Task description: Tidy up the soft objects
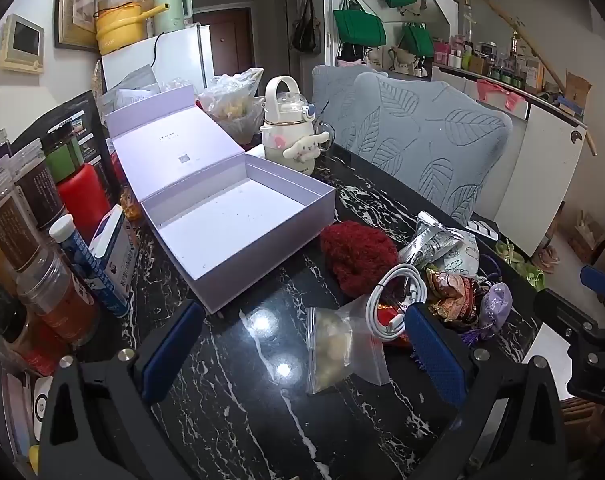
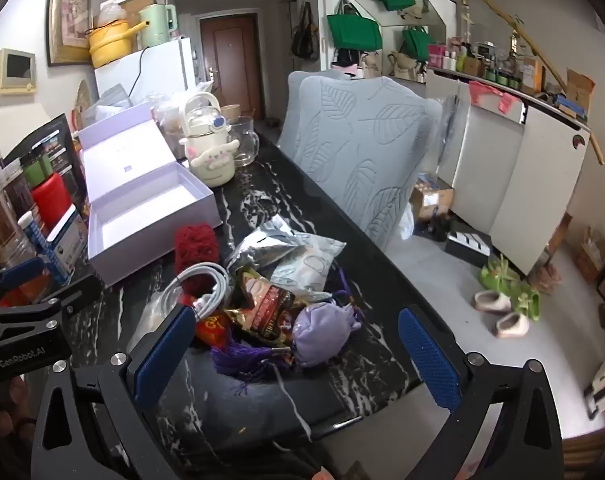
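An open lilac box (image 1: 238,224) lies empty on the black marble table (image 1: 230,392); it also shows in the right wrist view (image 2: 142,220). A red knitted piece (image 1: 356,254) lies beside its corner. Next to it sit a coiled white cable (image 1: 394,300), snack packets (image 1: 450,292), a clear zip bag (image 1: 334,348) and a lilac pouch (image 2: 322,330) with a purple tassel (image 2: 242,356). My left gripper (image 1: 302,340) is open above the zip bag. My right gripper (image 2: 298,344) is open around the lilac pouch, not touching it.
Jars and bottles (image 1: 30,240) crowd the table's left edge. A cream bottle with a plush dog (image 1: 290,132) and a glass mug (image 2: 246,140) stand behind the box. A grey leaf-patterned chair (image 1: 426,144) lines the right side. Slippers (image 2: 502,312) lie on the floor.
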`<state>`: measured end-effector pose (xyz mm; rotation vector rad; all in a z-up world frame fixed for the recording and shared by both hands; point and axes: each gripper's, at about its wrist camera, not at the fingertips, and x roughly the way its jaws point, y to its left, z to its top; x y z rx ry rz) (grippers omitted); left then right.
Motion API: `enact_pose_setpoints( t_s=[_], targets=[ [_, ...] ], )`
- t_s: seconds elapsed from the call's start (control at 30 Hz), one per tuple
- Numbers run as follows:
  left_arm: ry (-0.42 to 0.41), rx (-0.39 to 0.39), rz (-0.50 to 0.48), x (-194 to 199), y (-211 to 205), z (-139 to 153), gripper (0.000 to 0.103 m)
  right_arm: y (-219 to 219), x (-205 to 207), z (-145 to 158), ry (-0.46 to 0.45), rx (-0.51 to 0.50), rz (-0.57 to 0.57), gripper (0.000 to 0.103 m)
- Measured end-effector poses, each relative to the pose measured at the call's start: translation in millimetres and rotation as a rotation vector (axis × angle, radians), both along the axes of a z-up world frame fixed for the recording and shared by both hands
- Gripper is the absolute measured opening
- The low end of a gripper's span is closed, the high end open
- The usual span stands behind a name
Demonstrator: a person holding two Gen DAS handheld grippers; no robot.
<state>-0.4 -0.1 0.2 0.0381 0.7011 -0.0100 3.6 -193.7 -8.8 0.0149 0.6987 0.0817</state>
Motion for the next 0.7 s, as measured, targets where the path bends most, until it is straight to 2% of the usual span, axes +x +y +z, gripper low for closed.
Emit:
enact_pose_setpoints(
  t_s=[0.33, 0.7],
  targets=[
    [0.016, -0.023, -0.009, -0.8, 2.1, 1.0, 0.103, -0.7, 0.5, 0.2, 0.000, -0.004, -0.004, 0.103],
    [0.028, -0.015, -0.024, -1.7, -2.5, -2.8, 0.103, -2.0, 2.1, -1.9, 0.012, -0.004, -0.019, 0.103]
  ],
)
